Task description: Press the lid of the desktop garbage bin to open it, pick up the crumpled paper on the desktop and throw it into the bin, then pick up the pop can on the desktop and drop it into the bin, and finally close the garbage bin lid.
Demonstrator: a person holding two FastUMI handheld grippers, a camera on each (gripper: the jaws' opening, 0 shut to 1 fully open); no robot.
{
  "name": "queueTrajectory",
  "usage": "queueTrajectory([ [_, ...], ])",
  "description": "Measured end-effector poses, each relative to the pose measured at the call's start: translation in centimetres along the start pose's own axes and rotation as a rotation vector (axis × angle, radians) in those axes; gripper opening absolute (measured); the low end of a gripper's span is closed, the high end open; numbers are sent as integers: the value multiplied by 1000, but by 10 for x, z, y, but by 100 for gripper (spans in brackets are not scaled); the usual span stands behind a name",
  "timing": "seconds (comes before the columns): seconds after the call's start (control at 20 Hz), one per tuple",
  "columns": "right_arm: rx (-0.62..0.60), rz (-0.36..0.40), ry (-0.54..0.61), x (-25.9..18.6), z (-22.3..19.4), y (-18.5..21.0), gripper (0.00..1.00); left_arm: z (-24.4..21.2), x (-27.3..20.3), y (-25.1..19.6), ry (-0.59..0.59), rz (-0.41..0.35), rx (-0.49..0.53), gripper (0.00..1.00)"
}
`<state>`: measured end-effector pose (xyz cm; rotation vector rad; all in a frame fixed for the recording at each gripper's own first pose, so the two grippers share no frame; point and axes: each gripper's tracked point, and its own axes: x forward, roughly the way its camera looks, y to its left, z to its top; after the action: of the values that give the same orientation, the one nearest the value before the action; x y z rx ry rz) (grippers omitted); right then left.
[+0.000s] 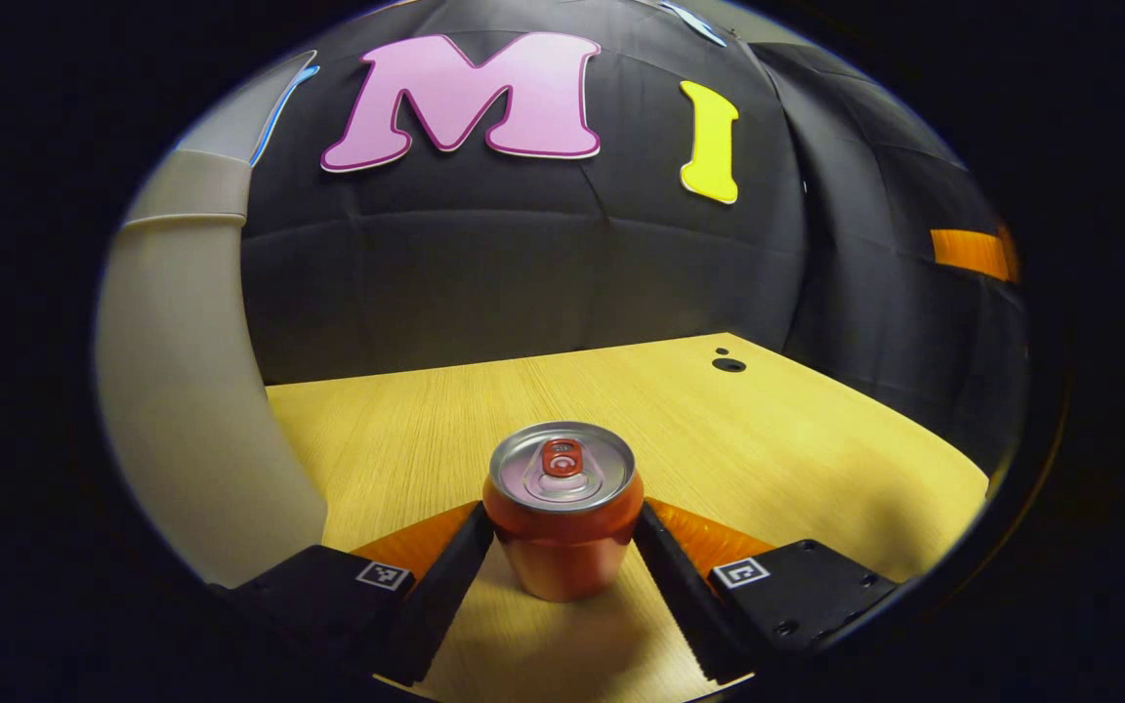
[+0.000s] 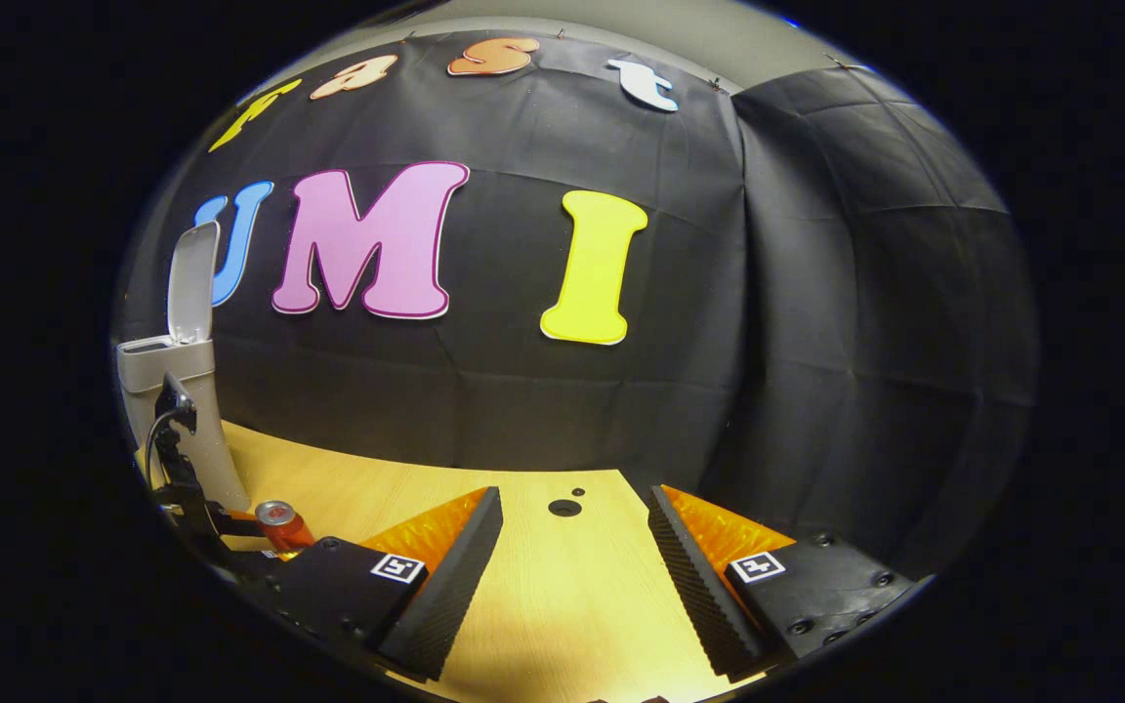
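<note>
An orange pop can (image 1: 563, 513) stands upright on the wooden desk (image 1: 777, 449), right between the fingertips of my left gripper (image 1: 563, 522). The jaws stand wide on either side of the can, their tips at its flanks without visibly squeezing it. The grey bin (image 1: 182, 410) rises close on the left. In the right gripper view the bin (image 2: 177, 391) stands at far left with its lid (image 2: 193, 283) raised upright, and the can (image 2: 279, 527) sits in front of it beside the left gripper's body (image 2: 193, 498). My right gripper (image 2: 574, 537) hovers open over bare desk.
Black cloth walls close off the back and right side of the desk. Two small round holes (image 1: 728, 363) sit in the desk near its far right corner; from the right gripper they (image 2: 563, 507) lie just ahead of its fingers.
</note>
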<state>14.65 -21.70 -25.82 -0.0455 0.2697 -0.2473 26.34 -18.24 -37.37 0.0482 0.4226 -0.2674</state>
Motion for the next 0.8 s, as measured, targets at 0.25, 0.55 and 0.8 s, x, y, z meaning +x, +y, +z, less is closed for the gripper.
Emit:
queueTrajectory([
  [0.25, 12, 33, -14, 3, 12, 16, 97, 32, -26, -1, -34, -4, -9, 89],
  [0.55, 33, 32, -81, -7, 55, 30, 96, 117, -81, -10, -145, 2, 60, 88],
  [0.8, 11, 70, -68, -18, 82, 48, 97, 182, -120, -9, -205, 9, 93, 88],
])
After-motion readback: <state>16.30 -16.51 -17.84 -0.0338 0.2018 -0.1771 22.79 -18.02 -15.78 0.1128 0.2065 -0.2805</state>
